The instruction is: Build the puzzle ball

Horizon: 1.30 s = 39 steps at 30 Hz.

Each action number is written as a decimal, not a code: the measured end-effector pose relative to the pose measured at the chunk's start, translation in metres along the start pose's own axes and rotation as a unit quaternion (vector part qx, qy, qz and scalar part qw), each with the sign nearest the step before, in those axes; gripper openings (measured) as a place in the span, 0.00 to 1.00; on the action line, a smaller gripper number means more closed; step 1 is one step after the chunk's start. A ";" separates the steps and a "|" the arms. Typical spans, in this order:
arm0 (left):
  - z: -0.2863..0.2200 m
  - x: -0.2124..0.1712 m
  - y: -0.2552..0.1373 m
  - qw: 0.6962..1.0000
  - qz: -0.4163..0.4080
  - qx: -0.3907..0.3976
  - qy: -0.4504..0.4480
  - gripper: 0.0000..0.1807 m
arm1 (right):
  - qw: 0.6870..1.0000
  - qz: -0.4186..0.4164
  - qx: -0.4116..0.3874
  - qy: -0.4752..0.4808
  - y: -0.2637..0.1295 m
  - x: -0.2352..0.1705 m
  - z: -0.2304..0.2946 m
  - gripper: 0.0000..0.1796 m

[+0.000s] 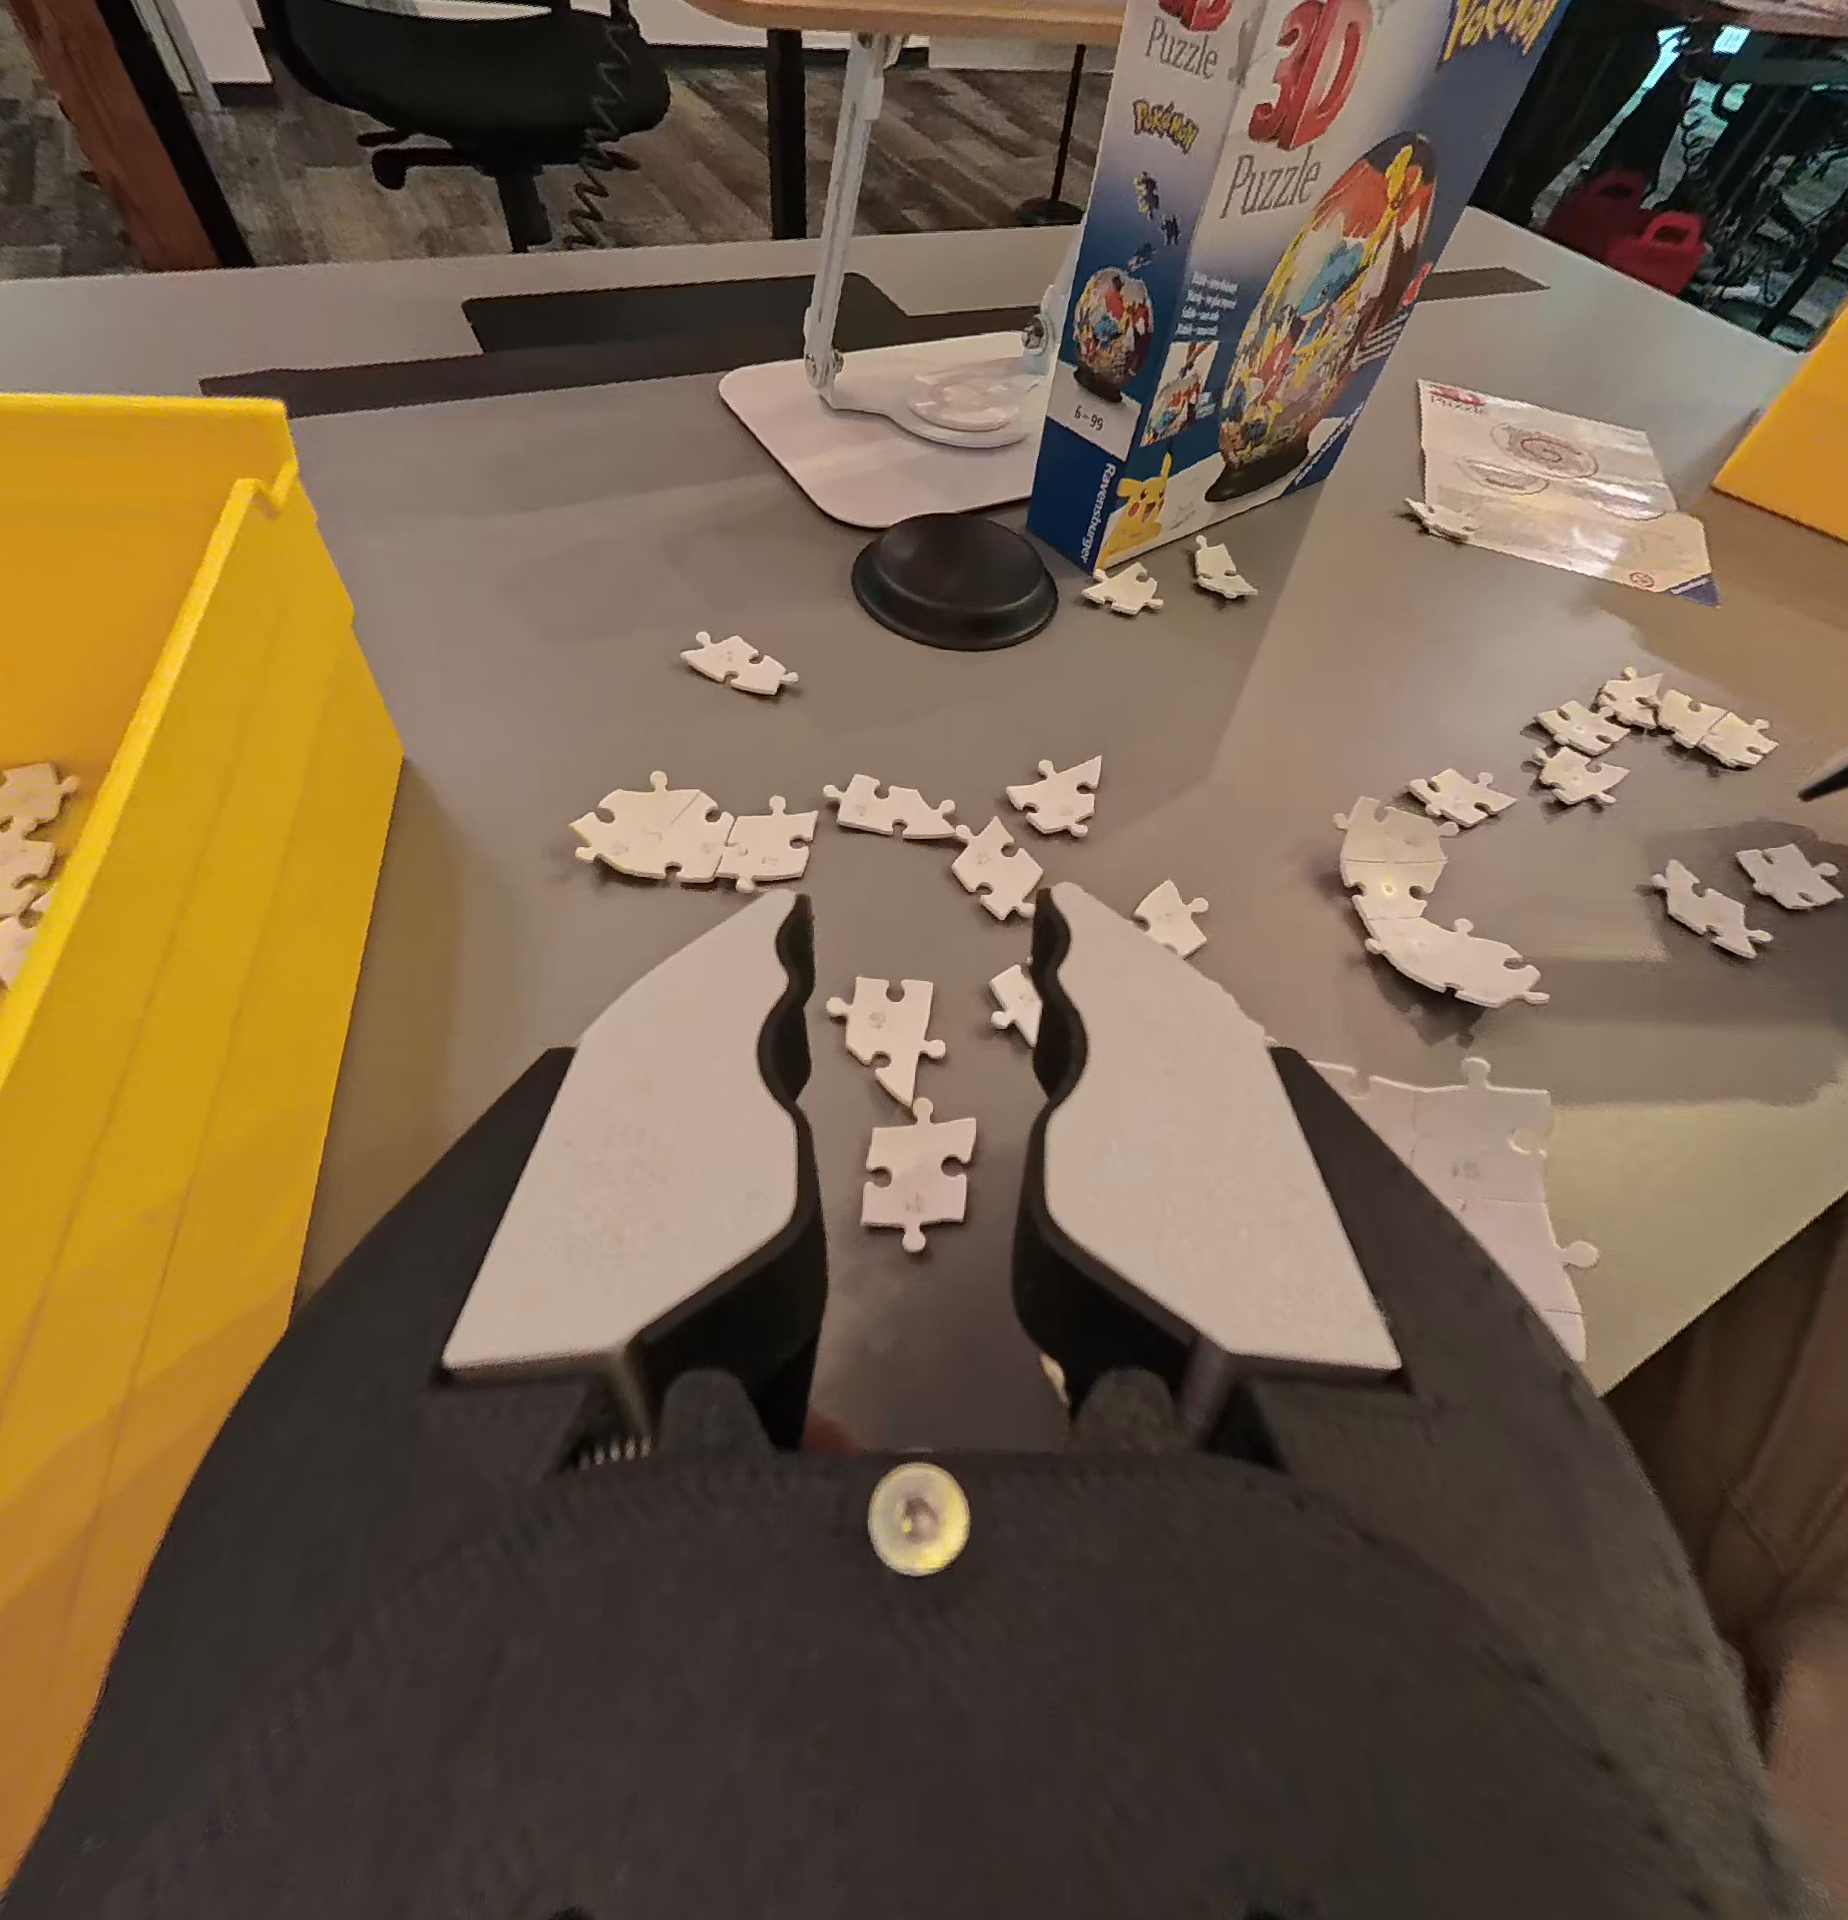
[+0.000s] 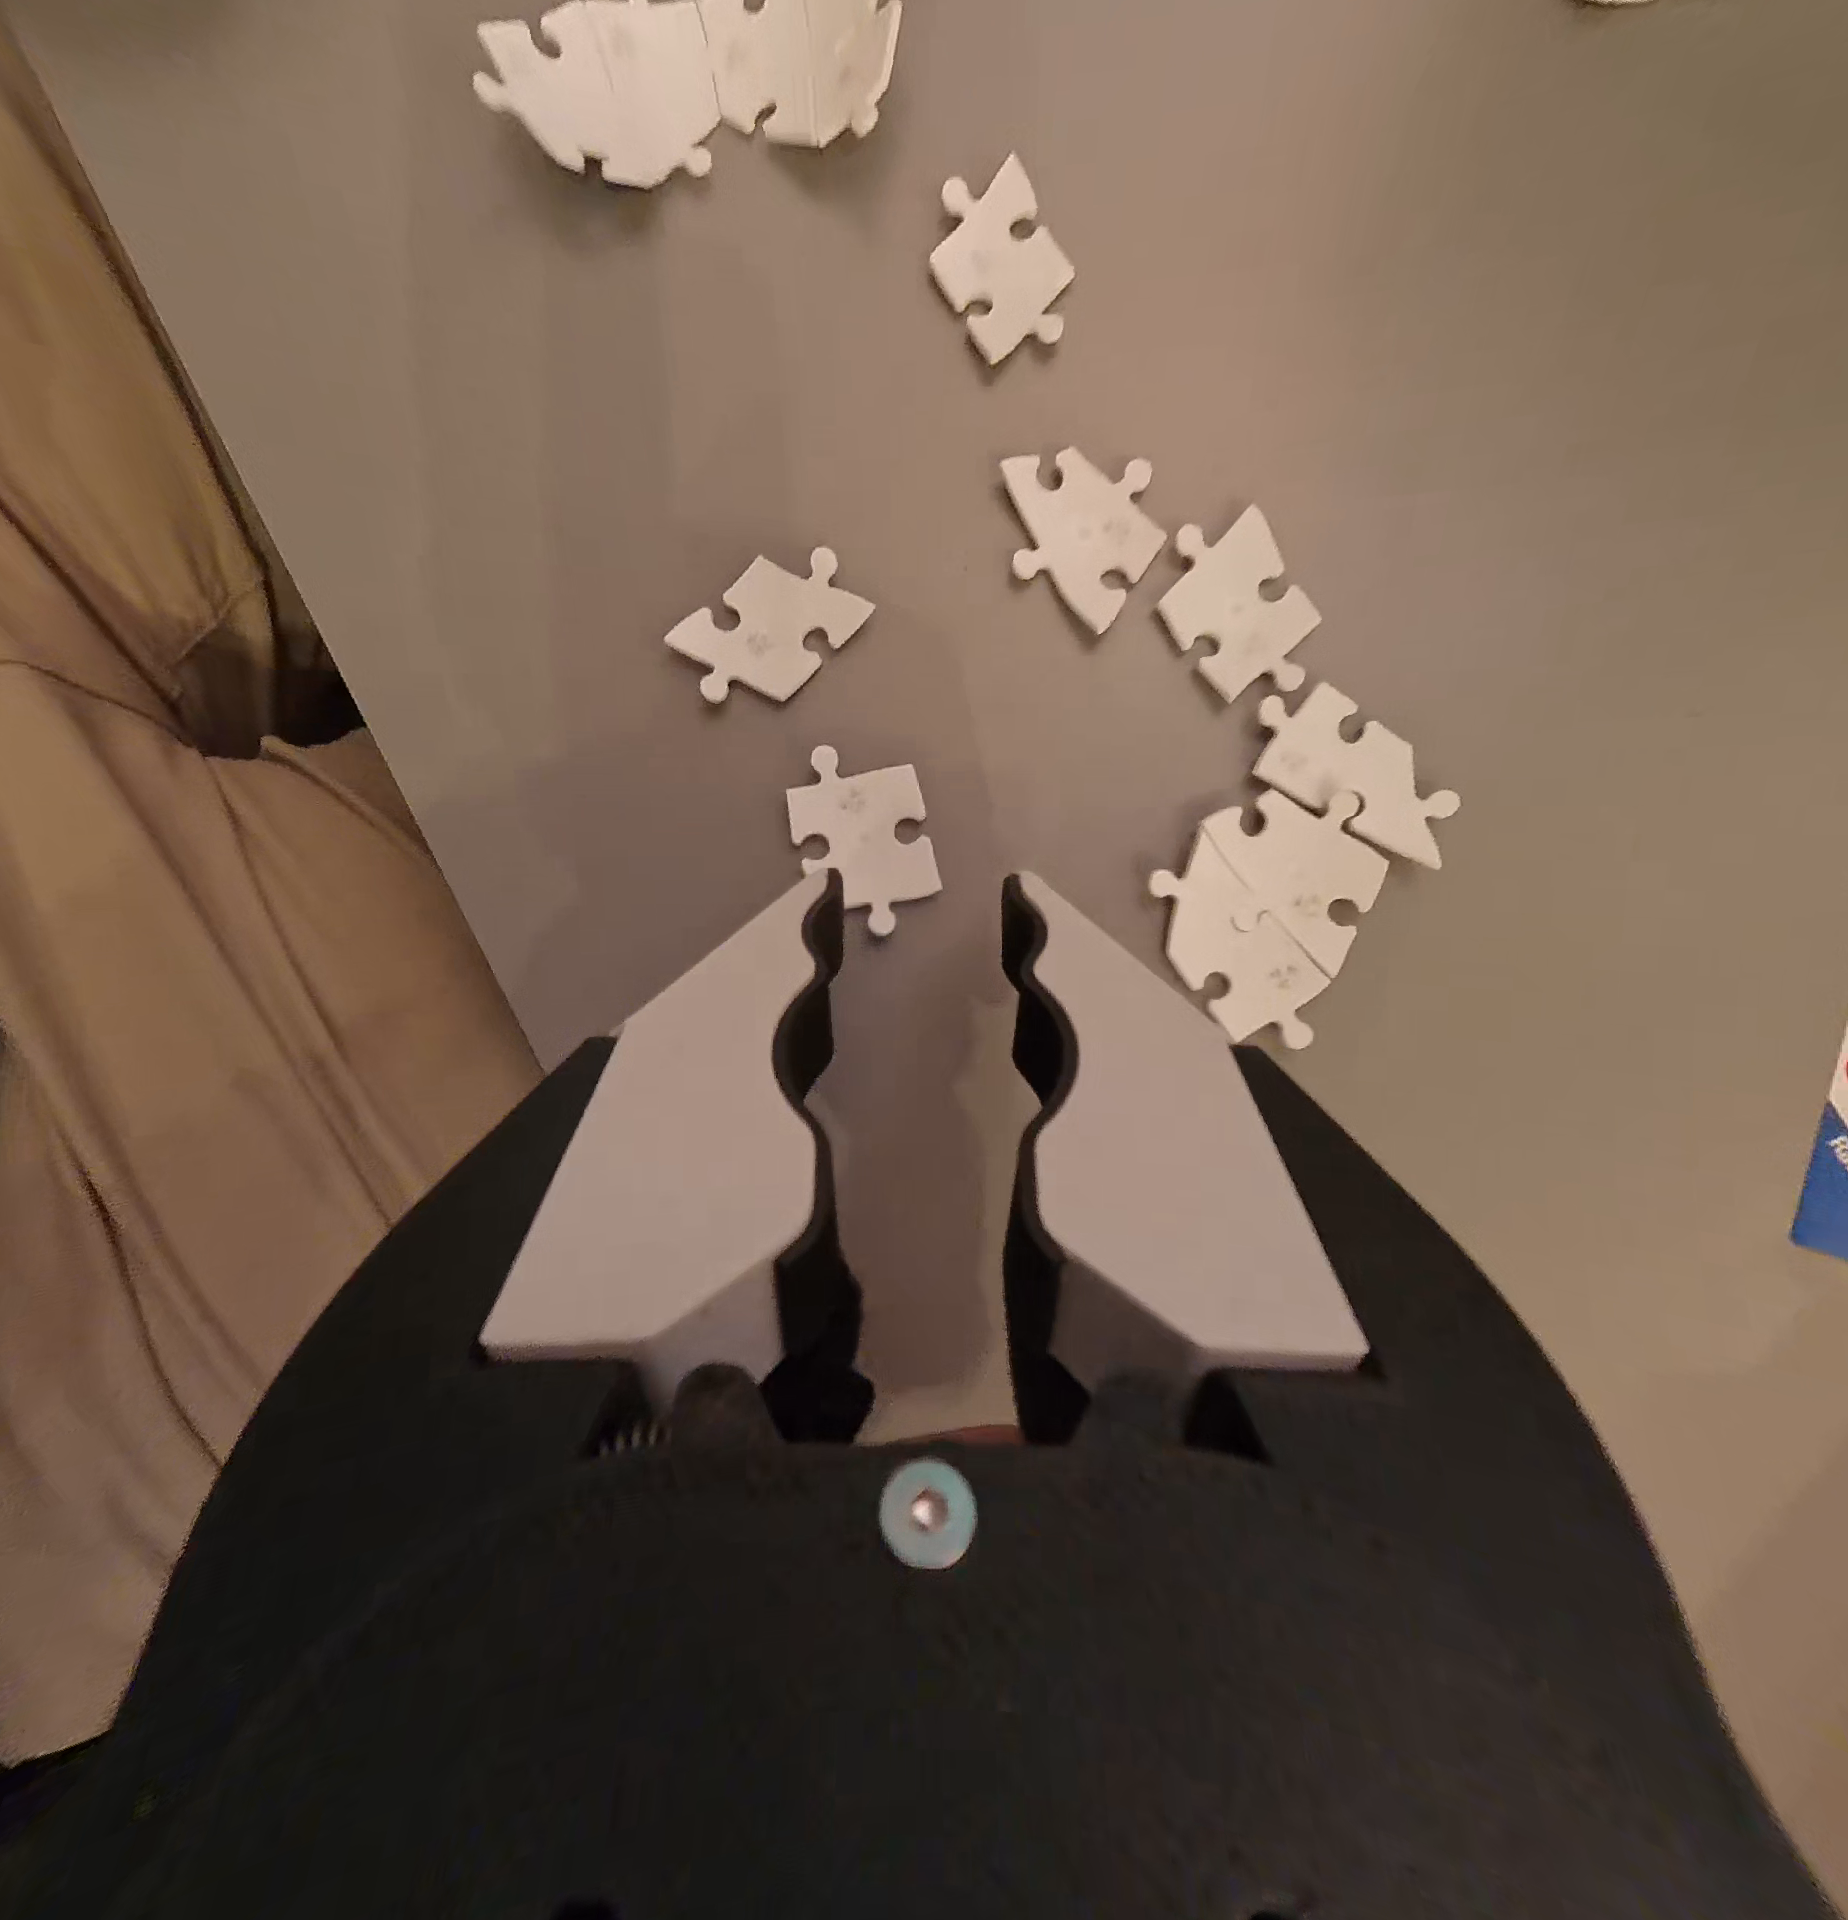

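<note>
Grey tabletop w/ yellow bin at its left edge, some white pieces inside. Puzzle box upright toward far edge, black round stand just beside it. Curved joined strip right of centre; loose white pieces scattered mid-table. Left gripper spread wide, empty, above loose pieces. Right gripper also wide, empty, near single piece by near edge.

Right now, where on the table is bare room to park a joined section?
Bare grey between the yellow bin and the loose pieces, up to the black stand. Crowded: under the left gripper and right of it, by the curved strip.
</note>
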State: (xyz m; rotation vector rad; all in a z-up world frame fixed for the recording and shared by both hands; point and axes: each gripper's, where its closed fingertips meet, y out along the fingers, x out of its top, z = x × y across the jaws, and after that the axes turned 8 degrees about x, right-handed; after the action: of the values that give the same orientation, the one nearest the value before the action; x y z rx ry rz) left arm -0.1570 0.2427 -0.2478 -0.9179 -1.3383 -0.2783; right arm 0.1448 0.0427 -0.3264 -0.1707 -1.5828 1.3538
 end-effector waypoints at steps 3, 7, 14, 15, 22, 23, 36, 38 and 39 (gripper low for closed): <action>-0.003 0.000 0.003 1.000 0.001 -0.003 0.004 0.22 | 1.000 0.028 -0.007 -0.008 0.004 -0.009 0.000 0.16; -0.005 0.000 0.005 1.000 0.003 -0.004 0.009 0.22 | 1.000 0.029 -0.005 -0.007 0.006 -0.010 0.000 0.16; -0.002 -0.001 0.005 1.000 0.005 0.001 0.010 0.22 | 0.994 0.004 -0.098 0.043 -0.010 -0.006 -0.044 0.18; -0.002 -0.002 0.005 1.000 0.005 0.001 0.010 0.22 | 0.993 0.001 -0.107 0.053 -0.011 -0.006 -0.049 0.19; -0.002 -0.003 0.008 1.000 0.008 0.003 0.013 0.23 | 0.991 0.018 -0.112 0.067 -0.005 -0.011 -0.063 0.18; -0.001 -0.003 0.008 1.000 0.008 0.003 0.013 0.23 | 0.991 0.017 -0.115 0.070 -0.006 -0.011 -0.065 0.19; 0.004 -0.007 0.006 1.000 0.011 0.013 0.010 0.23 | 0.980 -0.025 -0.182 0.075 -0.021 0.011 -0.104 0.21; 0.005 -0.008 0.006 1.000 0.012 0.015 0.010 0.23 | 0.977 -0.035 -0.194 0.082 -0.022 0.018 -0.118 0.21; 0.006 -0.008 0.005 1.000 0.012 0.016 0.010 0.23 | 0.975 -0.042 -0.200 0.086 -0.023 0.021 -0.127 0.22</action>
State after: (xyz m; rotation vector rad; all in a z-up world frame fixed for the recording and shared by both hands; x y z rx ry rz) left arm -0.1596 0.2477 -0.2576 -0.9020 -1.3093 -0.2471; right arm 0.2383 0.1324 -0.3122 -0.4481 -1.6783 0.9164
